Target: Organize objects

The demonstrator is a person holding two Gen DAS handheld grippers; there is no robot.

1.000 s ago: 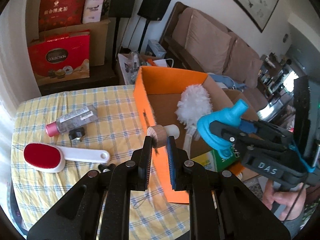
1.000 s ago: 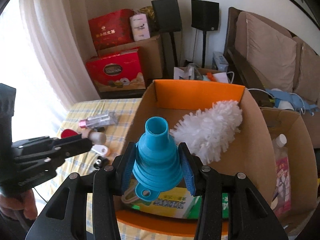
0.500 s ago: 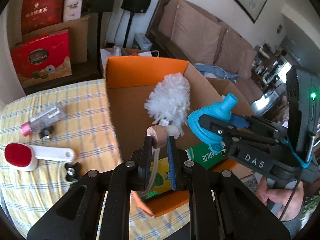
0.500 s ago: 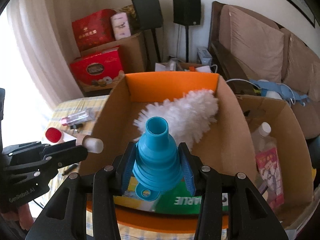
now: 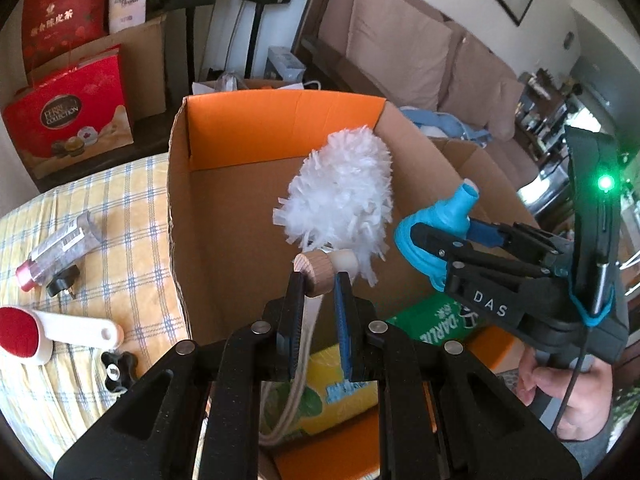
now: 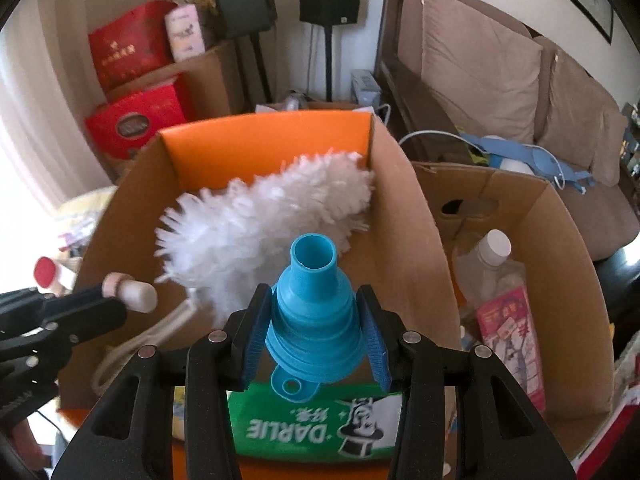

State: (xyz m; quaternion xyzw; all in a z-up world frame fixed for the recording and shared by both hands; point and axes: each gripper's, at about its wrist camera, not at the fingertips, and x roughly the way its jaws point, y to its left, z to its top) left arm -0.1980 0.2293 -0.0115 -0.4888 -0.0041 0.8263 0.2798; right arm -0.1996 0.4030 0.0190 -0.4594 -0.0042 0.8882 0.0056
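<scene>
blue ribbed funnel [image 6: 314, 320], spout up, wooden-topped stopper [image 5: 320, 270]

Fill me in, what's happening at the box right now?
A person is packing loose items into the orange cardboard box, one set of tongs in each hand. The left tongs grip a wooden-topped stopper; the right tongs clamp a blue collapsible funnel. Both hang over the box, where a white duster and a green Darlie carton already lie. Neither item is released yet.

Both grippers — stopper [image 5: 318, 271], funnel [image 6: 316, 314] — now over the box [image 5: 240, 120].
</scene>
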